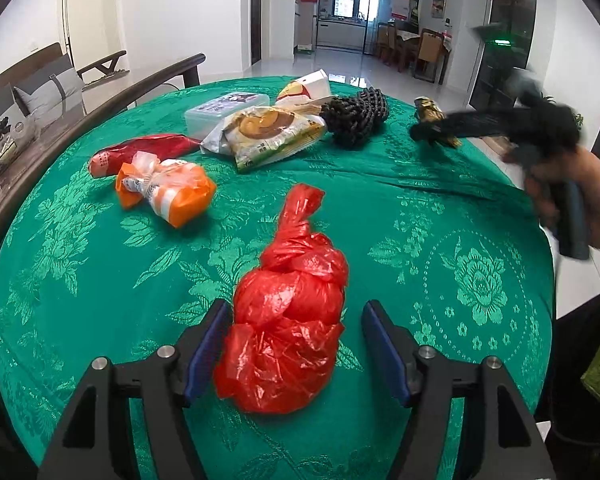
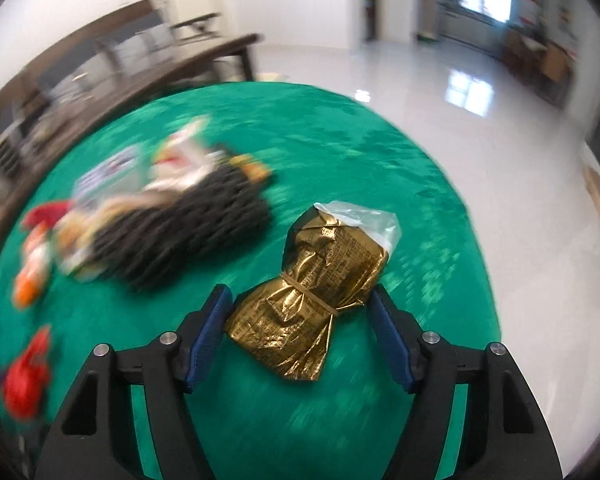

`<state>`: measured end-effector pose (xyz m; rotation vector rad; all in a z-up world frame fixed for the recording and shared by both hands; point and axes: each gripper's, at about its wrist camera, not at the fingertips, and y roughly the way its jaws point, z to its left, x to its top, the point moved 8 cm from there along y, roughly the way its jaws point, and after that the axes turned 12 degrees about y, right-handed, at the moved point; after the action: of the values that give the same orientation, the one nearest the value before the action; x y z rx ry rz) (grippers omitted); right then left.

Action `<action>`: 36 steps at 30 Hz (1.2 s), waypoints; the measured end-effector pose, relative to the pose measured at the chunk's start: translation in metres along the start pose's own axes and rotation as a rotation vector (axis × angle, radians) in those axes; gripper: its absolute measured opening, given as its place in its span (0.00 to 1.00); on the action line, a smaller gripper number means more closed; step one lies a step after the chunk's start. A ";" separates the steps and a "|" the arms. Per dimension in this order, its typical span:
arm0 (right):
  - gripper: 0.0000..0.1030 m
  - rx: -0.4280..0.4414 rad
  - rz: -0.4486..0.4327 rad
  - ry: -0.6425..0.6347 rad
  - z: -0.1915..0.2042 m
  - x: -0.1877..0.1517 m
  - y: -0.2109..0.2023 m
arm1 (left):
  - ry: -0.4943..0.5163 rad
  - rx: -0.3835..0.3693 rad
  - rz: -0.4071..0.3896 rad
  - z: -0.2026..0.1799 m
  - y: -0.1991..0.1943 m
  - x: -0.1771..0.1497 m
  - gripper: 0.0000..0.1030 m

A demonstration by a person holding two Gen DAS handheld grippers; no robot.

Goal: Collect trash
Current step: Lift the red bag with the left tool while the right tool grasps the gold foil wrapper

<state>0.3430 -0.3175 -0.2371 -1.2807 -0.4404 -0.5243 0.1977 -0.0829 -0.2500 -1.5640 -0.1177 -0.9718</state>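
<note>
The left gripper (image 1: 296,344) stands over the green tablecloth (image 1: 460,240) with the knotted red plastic bag (image 1: 288,312) between its blue pads. The left pad touches the bag's side, the right pad stands clear of it, so the jaws are apart and nothing is gripped yet. The bag's knotted neck points away from the tool, which leaves the fat body facing the fingers, the easier part to pinch.

The right gripper (image 2: 300,332) straddles a crumpled gold foil packet (image 2: 312,292), bound at the waist with a rubber band. Both pads sit right against it, but I cannot tell whether they press or only touch.

Beyond the left tool and to its left lie an orange-and-white bag (image 1: 168,188), a red wrapper (image 1: 140,152) and a yellow-green snack packet (image 1: 268,132); further off, a black foam net (image 1: 356,120). They look like the pickings still to come, each hand starting on its nearest piece.
</note>
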 end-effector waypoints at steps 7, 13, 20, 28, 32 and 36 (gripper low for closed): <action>0.71 0.395 0.144 -0.375 0.100 -0.106 -0.051 | -0.011 0.001 0.000 0.003 0.003 0.003 0.68; 0.78 0.312 0.154 -0.520 0.105 -0.136 -0.050 | -0.061 -0.023 -0.005 0.012 0.003 0.002 0.68; 0.78 0.212 0.176 -0.491 0.083 -0.133 -0.051 | -0.014 -0.154 0.002 -0.007 -0.005 -0.001 0.68; 0.91 0.308 0.164 -0.388 0.072 -0.117 -0.062 | 0.009 -0.156 -0.010 -0.012 -0.015 0.002 0.68; 0.89 0.298 0.150 -0.375 0.085 -0.109 -0.057 | -0.024 -0.135 0.002 -0.013 -0.009 0.009 0.68; 0.83 0.285 0.155 -0.381 0.102 -0.106 -0.051 | -0.034 -0.024 0.046 -0.008 0.004 0.014 0.68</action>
<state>0.2248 -0.2155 -0.2352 -1.1257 -0.7006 -0.0780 0.2052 -0.0966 -0.2448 -1.5994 -0.0936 -0.9132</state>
